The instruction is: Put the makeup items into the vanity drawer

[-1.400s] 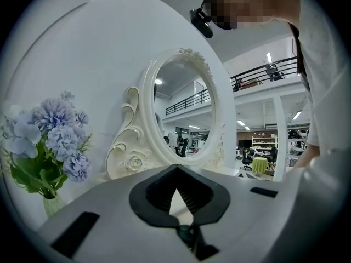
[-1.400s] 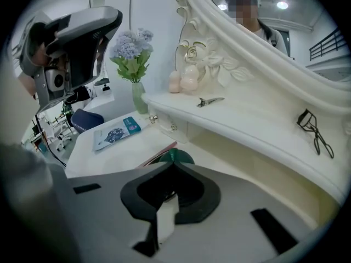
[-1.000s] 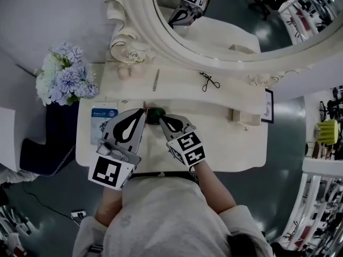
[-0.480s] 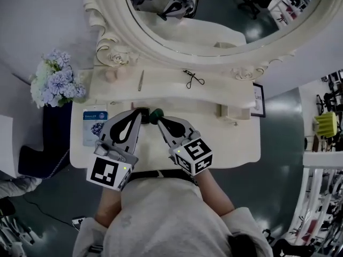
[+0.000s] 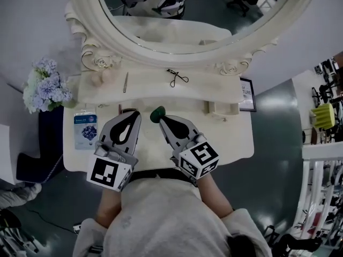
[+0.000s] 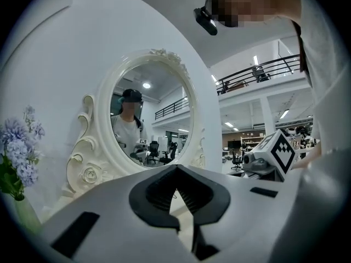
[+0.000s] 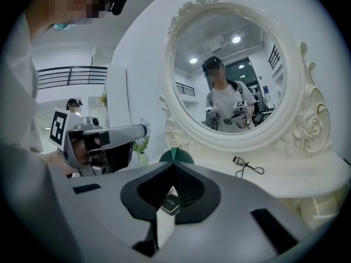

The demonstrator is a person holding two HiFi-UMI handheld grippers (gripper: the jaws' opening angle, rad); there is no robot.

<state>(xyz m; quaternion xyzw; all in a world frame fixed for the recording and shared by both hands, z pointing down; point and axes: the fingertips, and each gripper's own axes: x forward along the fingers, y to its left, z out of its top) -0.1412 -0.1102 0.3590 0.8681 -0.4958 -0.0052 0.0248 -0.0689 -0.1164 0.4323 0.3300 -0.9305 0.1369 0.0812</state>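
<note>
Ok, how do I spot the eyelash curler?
Find the big oval mirror. On the raised shelf under its frame, near the middle, lies the eyelash curler: black and wiry with finger loops, unlike the straight slim stick further left.

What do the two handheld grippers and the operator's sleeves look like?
Both match: the left gripper and the right gripper have light grey two-jaw bodies with black teardrop-shaped padding inside. Each carries a white cube with black square markers. The sleeves are light grey.
</note>
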